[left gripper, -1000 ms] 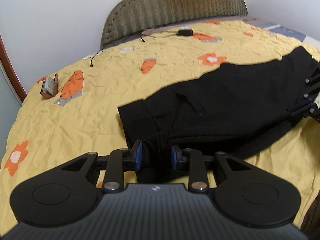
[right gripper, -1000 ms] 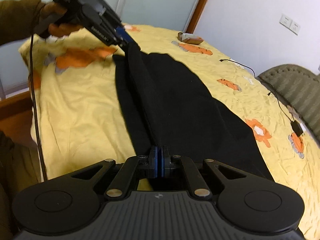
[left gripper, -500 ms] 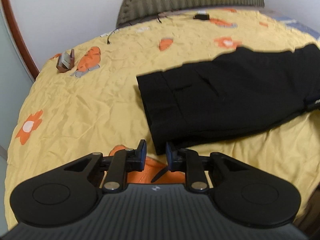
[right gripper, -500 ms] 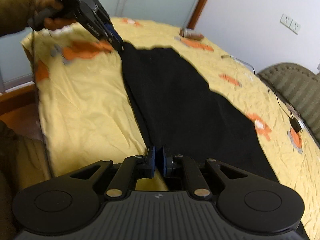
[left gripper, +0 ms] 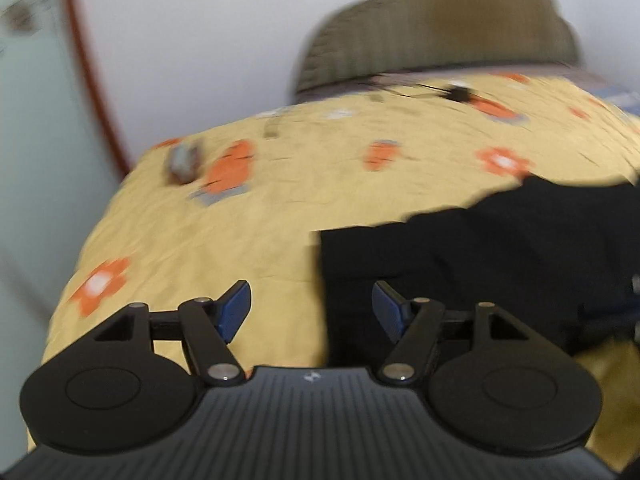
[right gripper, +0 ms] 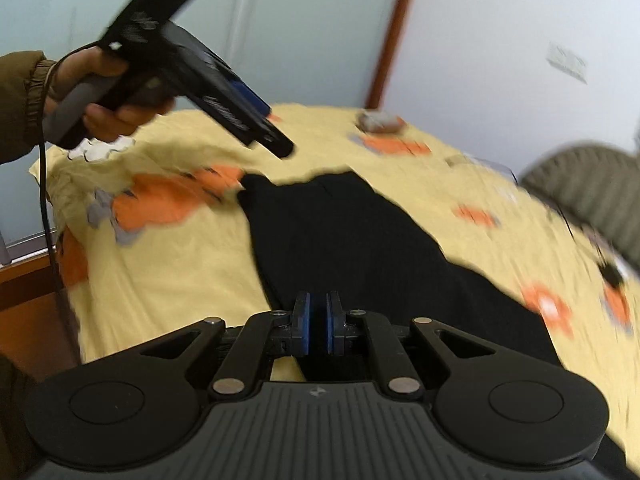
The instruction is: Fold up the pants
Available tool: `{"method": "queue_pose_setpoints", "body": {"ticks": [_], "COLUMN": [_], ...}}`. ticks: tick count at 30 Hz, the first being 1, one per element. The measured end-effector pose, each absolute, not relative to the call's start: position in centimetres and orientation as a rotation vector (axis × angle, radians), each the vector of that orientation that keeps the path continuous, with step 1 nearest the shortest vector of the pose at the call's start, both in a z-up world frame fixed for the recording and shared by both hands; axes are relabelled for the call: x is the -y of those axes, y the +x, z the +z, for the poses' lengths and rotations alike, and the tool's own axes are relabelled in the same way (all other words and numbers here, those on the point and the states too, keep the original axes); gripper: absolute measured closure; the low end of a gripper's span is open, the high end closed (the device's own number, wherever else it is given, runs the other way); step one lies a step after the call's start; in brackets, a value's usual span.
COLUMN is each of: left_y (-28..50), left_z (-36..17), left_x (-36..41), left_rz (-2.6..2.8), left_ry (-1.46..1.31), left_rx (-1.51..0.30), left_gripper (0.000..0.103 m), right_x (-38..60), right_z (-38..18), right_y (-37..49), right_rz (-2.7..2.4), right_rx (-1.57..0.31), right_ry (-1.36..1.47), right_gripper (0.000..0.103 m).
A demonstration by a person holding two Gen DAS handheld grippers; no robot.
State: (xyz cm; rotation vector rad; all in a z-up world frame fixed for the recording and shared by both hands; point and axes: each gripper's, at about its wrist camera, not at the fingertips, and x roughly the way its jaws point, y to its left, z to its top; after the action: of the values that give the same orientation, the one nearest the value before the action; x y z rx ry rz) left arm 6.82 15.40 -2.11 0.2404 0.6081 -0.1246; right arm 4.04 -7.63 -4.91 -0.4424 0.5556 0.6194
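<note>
Black pants (left gripper: 480, 256) lie flat on the yellow flowered bedspread (left gripper: 240, 232), folded lengthwise. My left gripper (left gripper: 310, 310) is open and empty, raised above the bed near the pants' left end. In the right wrist view the left gripper (right gripper: 264, 128) hangs in the air above the far end of the pants (right gripper: 360, 240). My right gripper (right gripper: 316, 322) has its pads nearly together with a thin gap, over the pants' near end; whether cloth is pinched between them does not show.
A padded headboard (left gripper: 440, 40) stands at the back of the bed. A small brown object (left gripper: 182, 162) and a black cable with a plug (left gripper: 456, 92) lie on the bedspread. The bed's wooden edge (right gripper: 24, 280) is at left.
My left gripper let go of the pants' end, opened wide and lifted away. The pants dropped flat on the bed. The right gripper's pads parted slightly.
</note>
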Motion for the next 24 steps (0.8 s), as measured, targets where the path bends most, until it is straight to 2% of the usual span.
{"method": "queue_pose_setpoints", "body": {"ticks": [3,7,13,15,17,20,24], "left_y": [7.0,6.2,5.2,5.0,4.8,5.0,5.4], "left_z": [-1.4,-1.0,-1.6,-1.7,-1.8,-1.7,-1.2], "left_x": [-17.4,-19.4,-19.8,-19.7,-19.8,-19.9,-19.1], "left_rz": [0.008,0.092,0.104,0.101,0.098,0.1,0.093], "left_ry": [0.184,0.174,0.193,0.203,0.2,0.178,0.18], "left_rx": [-0.596,-0.569,-0.574,-0.567,-0.564,-0.558,-0.546], "left_gripper": [0.026,0.023,0.02,0.02,0.019,0.019,0.018], "right_x": [4.0,-0.5,-4.2,-4.6,-4.8,-4.9,-5.1], "right_z": [-4.7,-4.8,-7.2,-8.2,-8.9,-9.3,-9.0], "right_y": [5.0,6.5,9.1,9.5,9.5,9.3,9.1], "right_rz": [0.663,0.702,0.674,0.648,0.645,0.661,0.696], "right_rx": [-0.488,-0.437,-0.475,-0.501,-0.508,-0.517,-0.52], "right_ry": [-0.507,-0.577,-0.694,-0.732,-0.749,-0.744,-0.694], "right_gripper": [0.095,0.095,0.095,0.088,0.088,0.095,0.095]}}
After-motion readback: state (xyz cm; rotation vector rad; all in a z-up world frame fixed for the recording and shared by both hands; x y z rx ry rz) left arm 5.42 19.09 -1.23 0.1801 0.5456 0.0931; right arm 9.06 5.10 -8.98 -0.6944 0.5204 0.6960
